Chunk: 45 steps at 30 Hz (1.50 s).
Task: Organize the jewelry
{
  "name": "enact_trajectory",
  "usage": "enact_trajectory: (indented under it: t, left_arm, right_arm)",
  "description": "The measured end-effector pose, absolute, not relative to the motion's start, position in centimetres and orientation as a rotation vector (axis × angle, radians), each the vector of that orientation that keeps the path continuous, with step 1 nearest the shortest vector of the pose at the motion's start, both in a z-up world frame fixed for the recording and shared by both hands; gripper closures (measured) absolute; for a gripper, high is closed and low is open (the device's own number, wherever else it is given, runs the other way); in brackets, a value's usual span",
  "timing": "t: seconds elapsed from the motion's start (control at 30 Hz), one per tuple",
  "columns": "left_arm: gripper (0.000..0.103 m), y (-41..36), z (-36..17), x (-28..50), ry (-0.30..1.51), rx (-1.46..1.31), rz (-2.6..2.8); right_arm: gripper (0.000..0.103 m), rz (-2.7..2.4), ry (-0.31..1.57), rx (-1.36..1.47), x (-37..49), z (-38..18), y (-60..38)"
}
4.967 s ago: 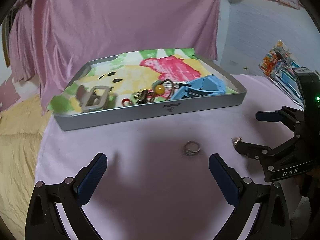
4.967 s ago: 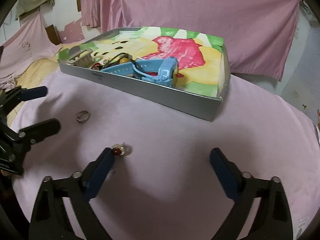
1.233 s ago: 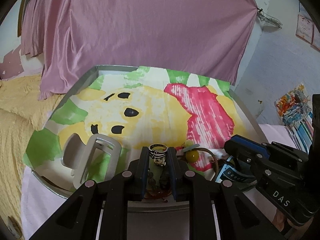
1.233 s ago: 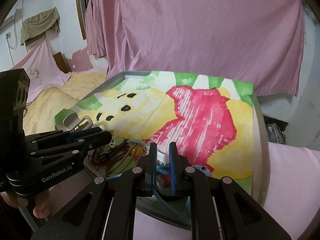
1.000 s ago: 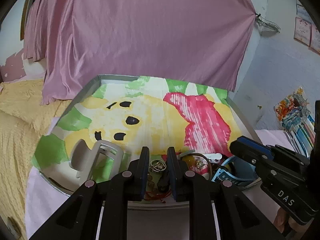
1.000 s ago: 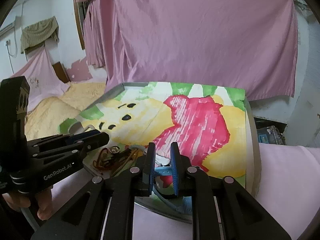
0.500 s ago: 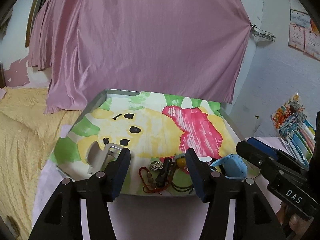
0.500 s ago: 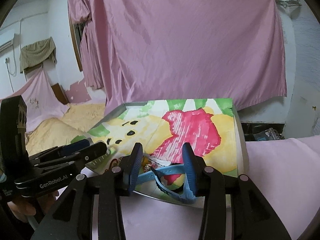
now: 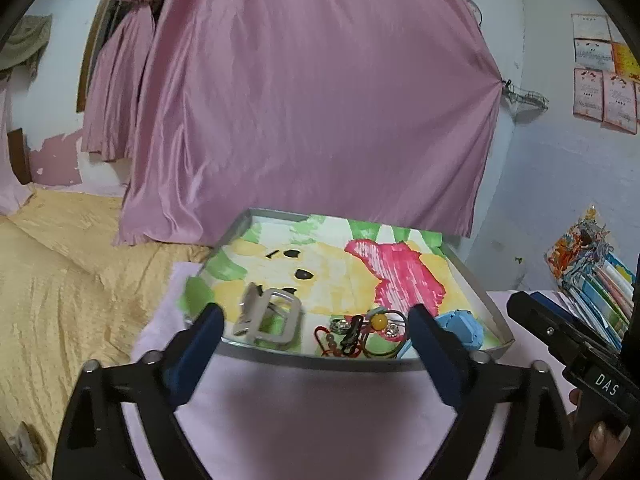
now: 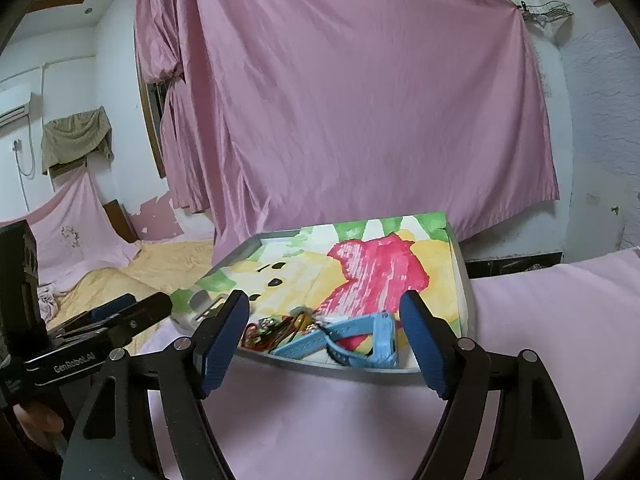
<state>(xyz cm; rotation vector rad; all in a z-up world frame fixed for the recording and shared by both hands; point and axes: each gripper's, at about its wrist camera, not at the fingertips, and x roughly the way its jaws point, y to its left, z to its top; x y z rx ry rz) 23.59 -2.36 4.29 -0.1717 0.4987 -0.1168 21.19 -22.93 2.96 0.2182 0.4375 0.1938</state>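
Bare tray (image 9: 280,258) rear (jewelry (image 9: 360,332) frontward)

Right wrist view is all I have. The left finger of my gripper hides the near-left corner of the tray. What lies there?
Observer: A grey hair clip lies there, inside the tray, apart from the tangled jewelry pile.
Operator: I see the left gripper only from the side. Does it hold anything?
Observer: No. The left wrist view shows the left gripper wide open, with nothing between its fingers.
Operator: Is there anything on the table to the right of the tray?
Observer: Yes, a stack of colourful packets lies to the right of the tray.
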Motion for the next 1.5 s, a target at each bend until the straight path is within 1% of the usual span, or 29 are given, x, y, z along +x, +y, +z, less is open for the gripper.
enact_trajectory:
  t: [0.03,0.07,0.1,0.13,0.23,0.3,0.33,0.83,1.03,1.5]
  left_arm:
    - [0.007,-2.2,4.4,23.0,0.485,-0.173,-0.117]
    - [0.005,-2.0,4.6,22.6,0.475,-0.173,-0.118]
    - [0.004,-1.9,4.7,22.0,0.462,-0.171,-0.116]
    - [0.001,-1.8,4.8,21.6,0.453,-0.169,-0.114]
    - [0.001,-1.3,5.2,19.8,0.406,-0.169,-0.104]
    - [0.001,-1.1,5.3,18.9,0.388,-0.172,-0.101]
    - [0.001,-1.0,5.3,18.4,0.379,-0.173,-0.099]
    - [0.001,1.0,4.7,11.0,0.307,-0.157,-0.052]
    - [0.001,1.6,3.5,8.2,0.321,-0.168,-0.057]
    - [0.001,2.5,1.6,3.8,0.321,-0.154,-0.027]
  right_arm:
    - [0.021,0.196,0.433,0.218,20.8,3.0,-22.9]
    - [0.012,0.198,0.424,0.216,20.2,3.1,-22.8]
    - [0.009,0.196,0.411,0.213,19.6,3.3,-22.8]
    - [0.009,0.196,0.398,0.212,19.0,3.4,-22.8]
    - [0.008,0.203,0.372,0.21,17.5,3.9,-22.7]
    - [0.003,0.205,0.357,0.209,16.3,4.1,-22.6]
    - [0.002,0.206,0.348,0.207,15.7,4.1,-22.6]
    - [0.002,0.174,0.268,0.213,7.5,3.7,-21.6]
    - [0.002,0.179,0.271,0.232,5.0,3.1,-20.9]
    - [0.002,0.132,0.267,0.175,-0.6,1.2,-20.2]
